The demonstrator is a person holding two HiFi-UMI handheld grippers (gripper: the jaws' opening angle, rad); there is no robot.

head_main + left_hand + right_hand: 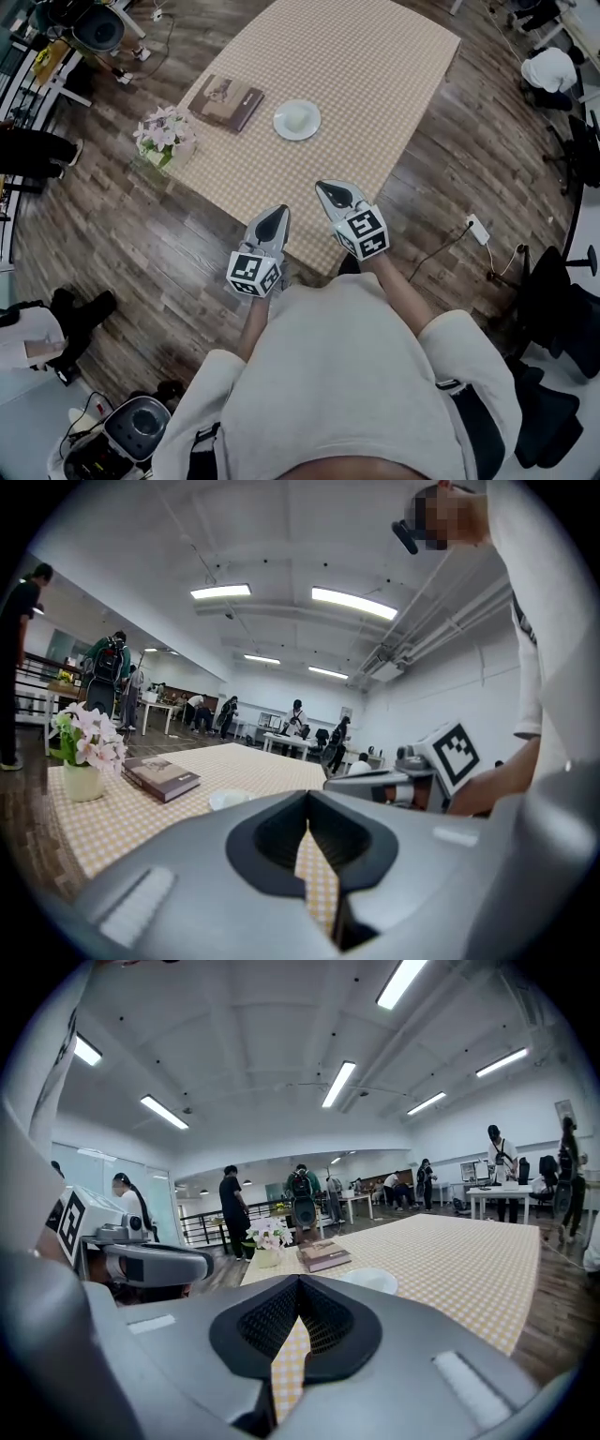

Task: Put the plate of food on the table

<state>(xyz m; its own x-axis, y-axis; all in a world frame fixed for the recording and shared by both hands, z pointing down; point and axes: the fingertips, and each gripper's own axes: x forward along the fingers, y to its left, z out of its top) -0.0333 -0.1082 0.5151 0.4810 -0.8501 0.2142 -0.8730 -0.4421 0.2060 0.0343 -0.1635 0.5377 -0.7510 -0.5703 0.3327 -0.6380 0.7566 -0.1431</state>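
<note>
Standing on the wooden floor [122, 234], you faced the near short edge of the table [375, 84], which was covered by a cloth with small tan and white checks. Other people stood and sat at desks far behind it in the large room.

You held both tools in front of your body, over the near edge of the table, and both pointed towards its far end. The left gripper [273, 221] was lower in the head view, just off the table edge. Its jaws were closed, tip against tip, and there was nothing between them; only the checked cloth showed through the small gap behind the tips. The right gripper [336, 195] was a little further forward, above the cloth. Its jaws were also pressed together and empty. The two tools were near each other but did not touch.

On the left part of the table a brown book [226, 101] lay flat. Near it, at the left corner, stood a small vase of pale pink flowers [165, 134]. The white plate [296, 120] rested on the cloth just to the right of the book, well apart from both grippers. Something pale lay on it, but I could not tell what it was.
</note>
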